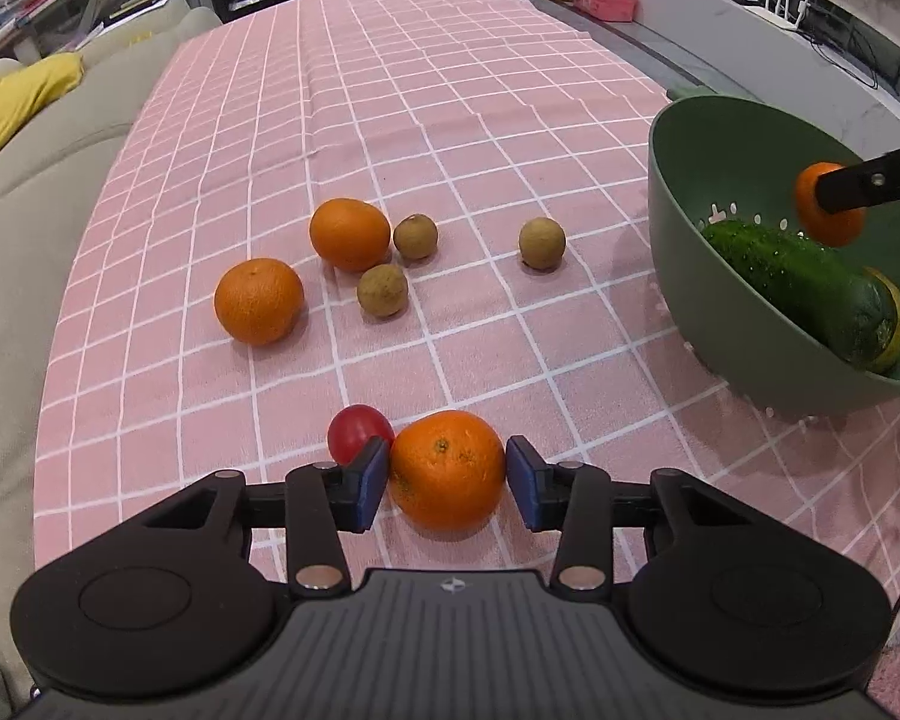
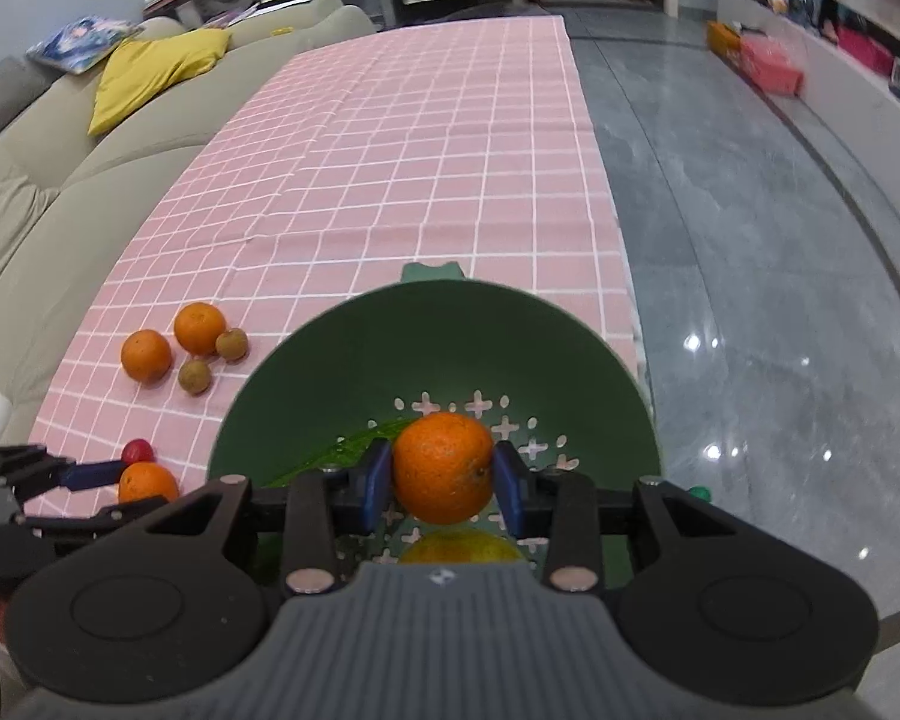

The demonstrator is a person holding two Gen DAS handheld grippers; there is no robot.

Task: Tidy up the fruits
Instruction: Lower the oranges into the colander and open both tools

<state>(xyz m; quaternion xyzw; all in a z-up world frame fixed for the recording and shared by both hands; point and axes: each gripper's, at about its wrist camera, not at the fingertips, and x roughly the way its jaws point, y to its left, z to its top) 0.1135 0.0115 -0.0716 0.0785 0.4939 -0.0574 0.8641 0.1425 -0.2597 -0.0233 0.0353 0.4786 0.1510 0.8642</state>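
Right gripper (image 2: pixel 443 471) — my jaws are clamped on an orange (image 2: pixel 444 467), both blue pads pressed to its sides, held above the inside of the green colander bowl (image 2: pixel 342 372) at lower centre of the right wrist view. Under it I see a cucumber (image 1: pixel 804 285) lying in the bowl, with a yellowish fruit (image 2: pixel 462 546) beside it.

Left gripper (image 1: pixel 447 483) — my jaws stand apart around a second orange (image 1: pixel 448 468) resting on the pink checked cloth (image 1: pixel 450 120), low centre of the left wrist view. The left pad is touching or very nearly touching the peel; the right pad shows a sliver of gap. A small red tomato (image 1: pixel 357 432) sits just behind the left finger.

Mid-frame left on the cloth: two more oranges (image 1: pixel 258 300) (image 1: pixel 349 234) and two brown longans (image 1: pixel 382 290) (image 1: pixel 415 236) close together. A third longan (image 1: pixel 542 243) sits alone, nearer the bowl.

Grey sofa (image 2: pixel 42 180) along the left edge, yellow cushion (image 2: pixel 150 75) on it.
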